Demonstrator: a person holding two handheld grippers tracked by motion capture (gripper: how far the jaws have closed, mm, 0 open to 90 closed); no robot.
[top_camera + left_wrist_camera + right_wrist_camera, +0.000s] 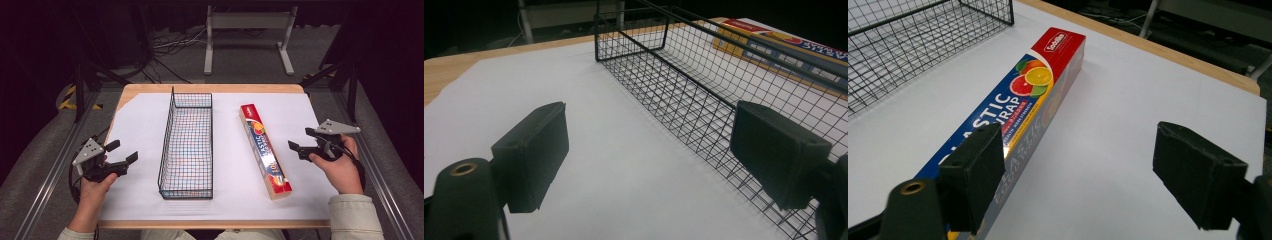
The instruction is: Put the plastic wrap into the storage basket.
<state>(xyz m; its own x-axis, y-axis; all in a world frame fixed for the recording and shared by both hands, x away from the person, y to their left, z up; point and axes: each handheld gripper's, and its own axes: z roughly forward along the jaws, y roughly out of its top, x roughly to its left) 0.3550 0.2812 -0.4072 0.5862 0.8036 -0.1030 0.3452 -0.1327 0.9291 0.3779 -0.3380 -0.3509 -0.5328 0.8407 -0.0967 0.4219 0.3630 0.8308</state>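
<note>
Spread fingers of both grippers (122,152) (301,140) over a white sheet (235,190) on a wooden table (150,88), dark cabled floor beyond.

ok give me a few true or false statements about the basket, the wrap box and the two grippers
1. The wire basket is empty. True.
2. The plastic wrap box lies inside the basket. False: it lies on the white sheet, to the basket's right and apart from it.
3. The right gripper is shut on the box. False: its jaws are open and hold nothing.
4. The left gripper is open, left of the basket. True.
5. The box shows citrus fruit on its label. True.
</note>
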